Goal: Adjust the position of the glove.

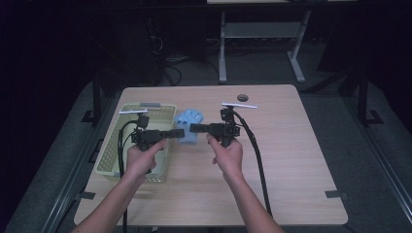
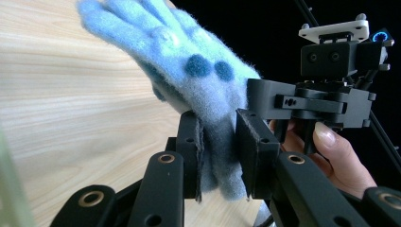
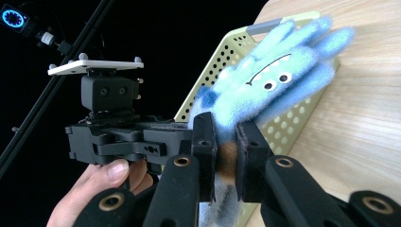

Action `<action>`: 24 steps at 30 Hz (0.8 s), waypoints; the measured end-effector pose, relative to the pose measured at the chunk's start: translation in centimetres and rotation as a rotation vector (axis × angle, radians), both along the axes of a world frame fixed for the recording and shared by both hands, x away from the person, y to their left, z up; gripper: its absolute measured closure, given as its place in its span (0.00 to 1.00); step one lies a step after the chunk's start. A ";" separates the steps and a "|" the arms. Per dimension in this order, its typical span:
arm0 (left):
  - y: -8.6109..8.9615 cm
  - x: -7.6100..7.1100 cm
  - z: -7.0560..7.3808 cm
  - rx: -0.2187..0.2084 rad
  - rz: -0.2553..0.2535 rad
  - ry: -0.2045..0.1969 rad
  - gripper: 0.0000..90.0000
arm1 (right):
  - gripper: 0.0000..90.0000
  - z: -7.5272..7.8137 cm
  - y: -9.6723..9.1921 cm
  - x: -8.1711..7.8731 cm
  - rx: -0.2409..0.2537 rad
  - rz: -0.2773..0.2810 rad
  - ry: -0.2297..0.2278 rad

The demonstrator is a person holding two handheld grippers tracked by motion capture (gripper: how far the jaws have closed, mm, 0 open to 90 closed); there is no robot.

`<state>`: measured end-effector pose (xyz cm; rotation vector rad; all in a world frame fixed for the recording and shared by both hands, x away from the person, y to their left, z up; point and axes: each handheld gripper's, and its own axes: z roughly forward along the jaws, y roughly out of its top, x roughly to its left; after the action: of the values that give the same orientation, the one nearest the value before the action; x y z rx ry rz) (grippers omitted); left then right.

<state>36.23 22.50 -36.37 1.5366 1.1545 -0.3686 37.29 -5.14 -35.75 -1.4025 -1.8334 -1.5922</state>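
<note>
The left gripper [image 1: 178,133] and right gripper [image 1: 196,128] are being held tip to tip above the table [image 1: 286,160], each clamped on the cuff of the glove [image 1: 188,127]. In the left gripper view the glove [image 2: 189,71] is being pinched between closed jaws, its fingers pointing away over the wood. In the right gripper view the glove [image 3: 265,85] is being gripped likewise, in front of the basket [image 3: 222,61]. The basket [image 1: 111,155] is being left at the table's left, just beside the glove.

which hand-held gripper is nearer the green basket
Left. The left hand-held gripper hangs at the perforated green basket's right rim; the right hand-held gripper is beyond the blue fuzzy glove.
</note>
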 end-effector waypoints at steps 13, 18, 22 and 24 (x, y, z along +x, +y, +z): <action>2.6 -0.3 0.7 0.017 0.024 -0.004 0.80 | 0.89 0.5 2.7 0.6 -0.003 0.036 -0.004; 3.5 -0.3 0.9 0.025 0.032 -0.008 0.80 | 0.89 0.5 3.7 0.9 -0.002 0.047 -0.006; 4.3 -0.3 0.9 0.025 0.034 -0.003 0.80 | 0.89 0.6 4.5 1.1 -0.003 0.056 -0.002; 4.6 -0.4 0.9 0.026 0.039 -0.003 0.80 | 0.89 0.6 4.8 1.1 -0.003 0.062 -0.005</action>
<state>35.84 27.11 -35.44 1.5351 1.1890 -0.3259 38.38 -0.31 -35.17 -1.3314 -1.8636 -1.5647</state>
